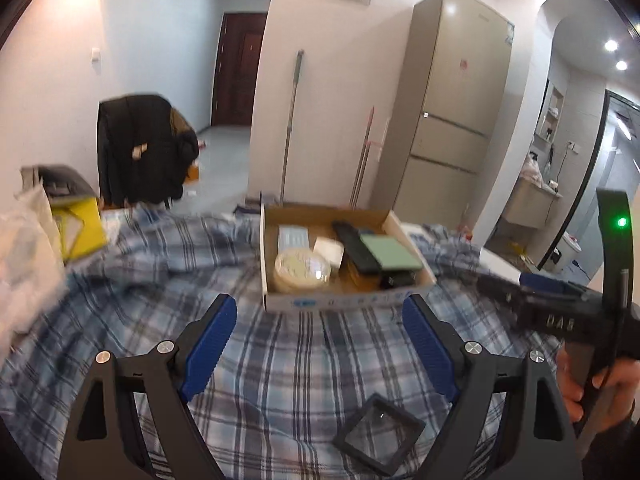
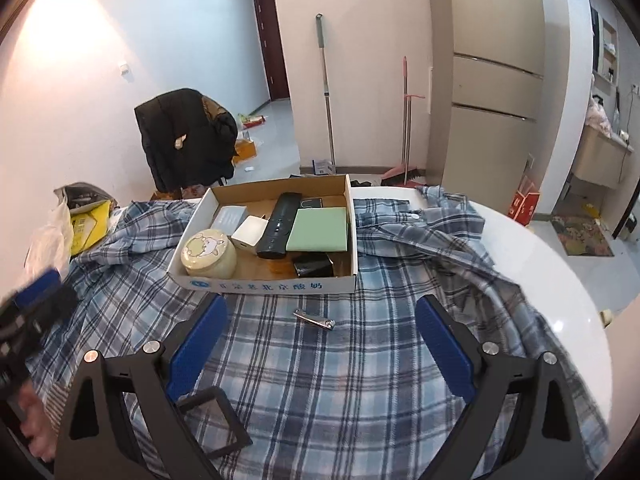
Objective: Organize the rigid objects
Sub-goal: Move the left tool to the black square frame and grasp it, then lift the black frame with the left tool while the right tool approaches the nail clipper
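Box [image 2: 276, 282] sits mid-desk on the plaid cloth [image 2: 320, 360], already holding a round tin [image 2: 208, 254], remote [image 2: 278, 226] and green pad [image 2: 318, 230]. Two strays lie outside it: nail clipper [image 2: 314, 319] just before the box, black frame [image 1: 378, 436] nearer. Left gripper [image 1: 320, 340] and right gripper [image 2: 320, 340] hover with fingers wide, nothing held. Looks like pickup time: the right one seems aimed at the clipper, which lies flat and thin on soft cloth, tricky to pinch.
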Demonstrator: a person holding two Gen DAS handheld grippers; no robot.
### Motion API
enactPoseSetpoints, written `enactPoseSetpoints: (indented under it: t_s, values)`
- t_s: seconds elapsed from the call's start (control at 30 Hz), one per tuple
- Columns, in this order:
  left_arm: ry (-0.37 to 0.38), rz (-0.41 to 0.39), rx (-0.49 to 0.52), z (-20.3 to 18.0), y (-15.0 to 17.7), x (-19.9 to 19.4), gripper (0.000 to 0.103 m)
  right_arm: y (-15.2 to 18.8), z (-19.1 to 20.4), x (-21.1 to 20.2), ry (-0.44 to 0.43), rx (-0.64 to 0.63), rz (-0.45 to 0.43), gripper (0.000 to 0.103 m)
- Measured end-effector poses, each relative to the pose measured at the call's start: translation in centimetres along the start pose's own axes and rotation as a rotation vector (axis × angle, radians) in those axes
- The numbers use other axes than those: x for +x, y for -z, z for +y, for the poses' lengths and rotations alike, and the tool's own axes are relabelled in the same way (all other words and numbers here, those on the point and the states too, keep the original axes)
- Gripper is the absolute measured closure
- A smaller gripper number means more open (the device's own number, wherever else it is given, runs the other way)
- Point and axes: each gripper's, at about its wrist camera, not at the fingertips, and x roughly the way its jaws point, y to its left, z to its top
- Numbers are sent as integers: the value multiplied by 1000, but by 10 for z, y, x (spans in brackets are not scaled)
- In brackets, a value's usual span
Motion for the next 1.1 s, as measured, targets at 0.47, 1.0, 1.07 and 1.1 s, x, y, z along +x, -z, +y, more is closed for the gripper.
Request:
enactPoseSetpoints:
  t_s: [0.47, 1.0, 1.07, 1.1]
  values:
    - [185, 324, 497, -83, 78, 45, 16, 20, -14, 10, -35, 50, 79, 8]
    - [208, 482, 482, -77, 98, 80, 30, 23, -16, 14, -32, 55, 96, 8]
    - [198, 485, 490, -79, 99, 82, 30, 23, -15, 14, -35, 48, 97, 8]
    - [197, 485, 484, -79, 98, 83, 30, 23, -15, 14, -34, 45, 97, 8]
